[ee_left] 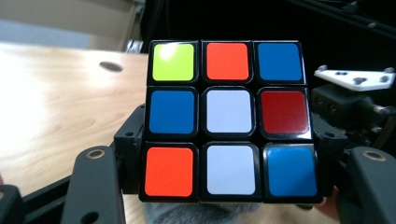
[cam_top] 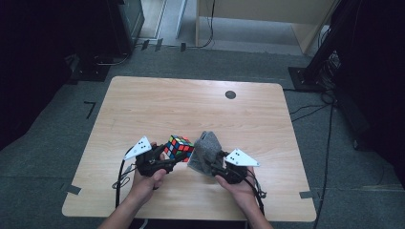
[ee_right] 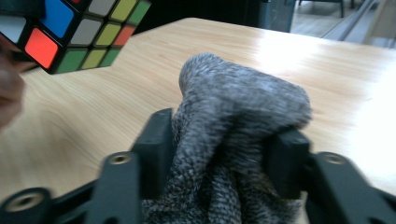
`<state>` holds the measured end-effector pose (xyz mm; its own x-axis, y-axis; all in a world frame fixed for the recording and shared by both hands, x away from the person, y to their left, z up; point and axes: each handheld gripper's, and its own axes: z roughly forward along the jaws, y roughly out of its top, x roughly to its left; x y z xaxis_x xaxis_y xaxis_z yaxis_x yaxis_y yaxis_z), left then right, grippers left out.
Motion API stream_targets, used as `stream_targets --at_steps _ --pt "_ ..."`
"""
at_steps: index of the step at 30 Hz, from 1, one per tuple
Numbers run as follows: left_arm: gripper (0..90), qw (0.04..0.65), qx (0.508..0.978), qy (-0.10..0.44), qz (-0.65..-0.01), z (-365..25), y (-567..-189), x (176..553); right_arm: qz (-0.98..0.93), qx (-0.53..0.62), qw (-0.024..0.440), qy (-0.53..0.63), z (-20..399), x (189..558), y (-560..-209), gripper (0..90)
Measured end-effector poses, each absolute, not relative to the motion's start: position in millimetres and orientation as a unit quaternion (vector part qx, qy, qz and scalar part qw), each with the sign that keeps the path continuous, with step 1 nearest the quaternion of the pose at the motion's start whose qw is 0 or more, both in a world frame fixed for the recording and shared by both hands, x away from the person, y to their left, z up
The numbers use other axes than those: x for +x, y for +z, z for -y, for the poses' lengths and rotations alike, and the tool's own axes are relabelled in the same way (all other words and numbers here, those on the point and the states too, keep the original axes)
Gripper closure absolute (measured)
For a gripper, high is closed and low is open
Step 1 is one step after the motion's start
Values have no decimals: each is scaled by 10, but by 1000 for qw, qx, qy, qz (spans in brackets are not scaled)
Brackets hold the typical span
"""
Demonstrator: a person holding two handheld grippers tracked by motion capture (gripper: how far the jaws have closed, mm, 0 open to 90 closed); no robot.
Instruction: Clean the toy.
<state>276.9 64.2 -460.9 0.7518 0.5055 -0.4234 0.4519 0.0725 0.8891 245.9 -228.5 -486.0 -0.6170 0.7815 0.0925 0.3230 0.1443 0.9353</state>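
High view: my left tool [cam_top: 173, 160] pinches the puzzle cube [cam_top: 179, 148] by its sides and holds it above the tabletop [cam_top: 143, 102] near its front edge. Just beside it, my right tool [cam_top: 216, 164] has a bunched grey cloth [cam_top: 206, 151] between its jaws; I cannot tell whether the pads press on it.
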Motion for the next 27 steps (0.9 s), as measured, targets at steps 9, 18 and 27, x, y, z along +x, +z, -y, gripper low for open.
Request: stream_targets --at_steps 9,18,27 --pt "340 629 684 24 -368 -726 -4576 2831 -749 359 275 484 2229 2408 -4703 289" --pt "340 627 688 25 -366 -729 -4582 2839 -788 383 247 414 2371 2529 -4959 698" --pt "340 626 695 19 -352 -614 -4581 2857 -802 324 247 437 2223 2427 -5024 513"
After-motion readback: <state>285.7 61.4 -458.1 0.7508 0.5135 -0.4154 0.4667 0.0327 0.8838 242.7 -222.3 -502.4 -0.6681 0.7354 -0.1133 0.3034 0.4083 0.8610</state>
